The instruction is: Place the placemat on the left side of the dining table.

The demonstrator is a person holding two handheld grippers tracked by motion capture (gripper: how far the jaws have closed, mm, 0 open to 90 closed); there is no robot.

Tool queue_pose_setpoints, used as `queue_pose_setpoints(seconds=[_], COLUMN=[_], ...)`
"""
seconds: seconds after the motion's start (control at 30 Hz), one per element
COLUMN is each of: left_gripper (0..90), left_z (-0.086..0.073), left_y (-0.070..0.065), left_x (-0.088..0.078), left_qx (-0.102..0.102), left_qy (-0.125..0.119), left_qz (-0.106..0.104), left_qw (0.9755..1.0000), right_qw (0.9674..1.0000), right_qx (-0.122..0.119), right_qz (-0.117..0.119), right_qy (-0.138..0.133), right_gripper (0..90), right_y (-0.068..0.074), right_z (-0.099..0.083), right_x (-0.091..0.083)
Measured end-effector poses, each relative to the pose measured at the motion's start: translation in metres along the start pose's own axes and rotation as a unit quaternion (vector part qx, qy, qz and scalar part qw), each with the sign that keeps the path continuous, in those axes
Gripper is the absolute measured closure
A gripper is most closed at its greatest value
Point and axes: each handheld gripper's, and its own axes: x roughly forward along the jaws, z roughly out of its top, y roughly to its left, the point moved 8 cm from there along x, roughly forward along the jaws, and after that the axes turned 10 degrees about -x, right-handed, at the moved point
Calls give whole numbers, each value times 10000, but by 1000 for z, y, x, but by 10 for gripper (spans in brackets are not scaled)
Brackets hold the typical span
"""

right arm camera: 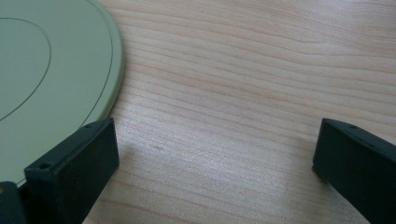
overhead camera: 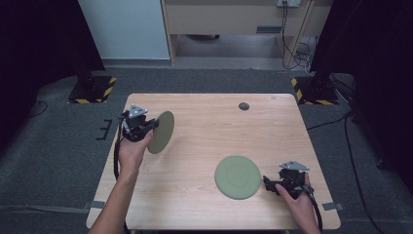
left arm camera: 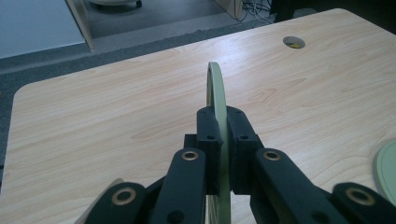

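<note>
Clamped tight, the left claw (left arm camera: 223, 140) pinches the rim of a green plate (overhead camera: 161, 132), holding it on edge above the left part of the wooden surface (overhead camera: 204, 131); in the left gripper view the plate's thin rim rises straight up between the two pads. The right claw (right arm camera: 215, 154) stands wide apart with nothing between its pads, resting low on the surface just beside a second green plate (overhead camera: 237, 177) that lies flat near the front right. Since the grip takes only a narrow strip of rim, the held plate could pivot or slip out if the wrist tilts quickly. Lowered carelessly onto the flat plate, it might land off-centre, clatter, or nudge that plate toward the open right claw.
</note>
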Motion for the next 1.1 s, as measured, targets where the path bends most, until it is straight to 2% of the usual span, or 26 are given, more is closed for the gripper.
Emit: queue_pose_setpoints(seconds=[0.57, 0.97, 1.1], left_gripper=[855, 855, 855], left_z=[-7, -22, -24], left_y=[19, 37, 43], left_x=[-8, -7, -10], left_qx=[-35, -222, -272], left_qy=[19, 102, 44], left_qz=[131, 225, 249], left_qw=[9999, 9994, 9993], right_qw=[10000, 10000, 10000], right_qx=[2, 2, 2], right_qz=[-1, -1, -1], right_qy=[0, 0, 0], right_gripper=[6, 6, 6], right_y=[0, 0, 0], right_z=[0, 0, 0], right_x=[0, 0, 0])
